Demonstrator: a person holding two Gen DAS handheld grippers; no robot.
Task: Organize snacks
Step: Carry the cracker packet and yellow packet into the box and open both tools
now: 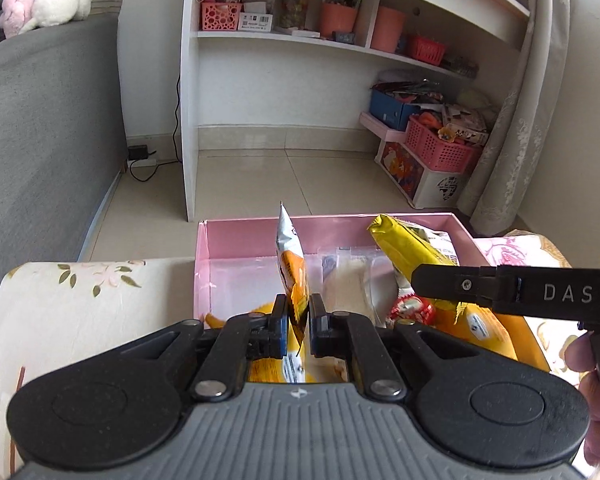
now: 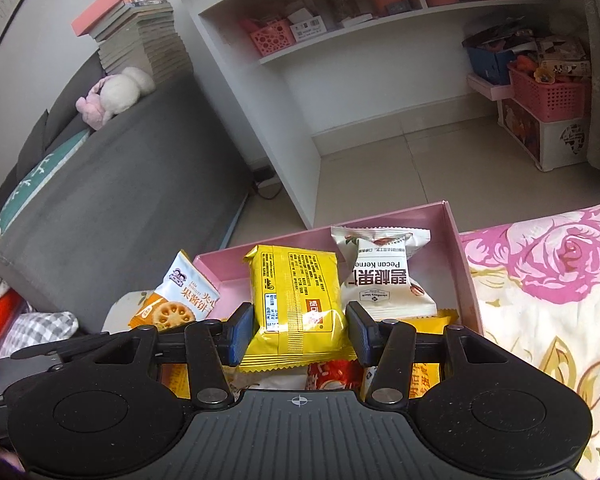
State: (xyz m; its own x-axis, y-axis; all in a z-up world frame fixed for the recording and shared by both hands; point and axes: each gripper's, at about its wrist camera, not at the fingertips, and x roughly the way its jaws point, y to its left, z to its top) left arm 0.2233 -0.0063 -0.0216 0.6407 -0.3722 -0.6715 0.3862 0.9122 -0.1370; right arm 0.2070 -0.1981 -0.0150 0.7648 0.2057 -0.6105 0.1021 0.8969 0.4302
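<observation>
My left gripper (image 1: pixel 298 316) is shut on the edge of an orange and white biscuit packet (image 1: pixel 290 256), held upright over the pink box (image 1: pixel 240 240). That same biscuit packet (image 2: pixel 176 300) shows at the left of the right wrist view. My right gripper (image 2: pixel 300 330) is shut on a yellow snack packet (image 2: pixel 296 300), pads pressed on both its sides, above the pink box (image 2: pixel 456 232). From the left wrist view the yellow packet (image 1: pixel 404 244) and a right finger (image 1: pixel 452 286) reach in from the right. A white pecan packet (image 2: pixel 384 276) lies in the box.
Several more orange, red and clear packets lie in the box. It sits on a floral cloth (image 2: pixel 540 288). A grey sofa (image 1: pixel 40 128) stands at the left, a white shelf unit (image 1: pixel 300 60) behind on the tiled floor, and pink baskets (image 1: pixel 440 148) at the right.
</observation>
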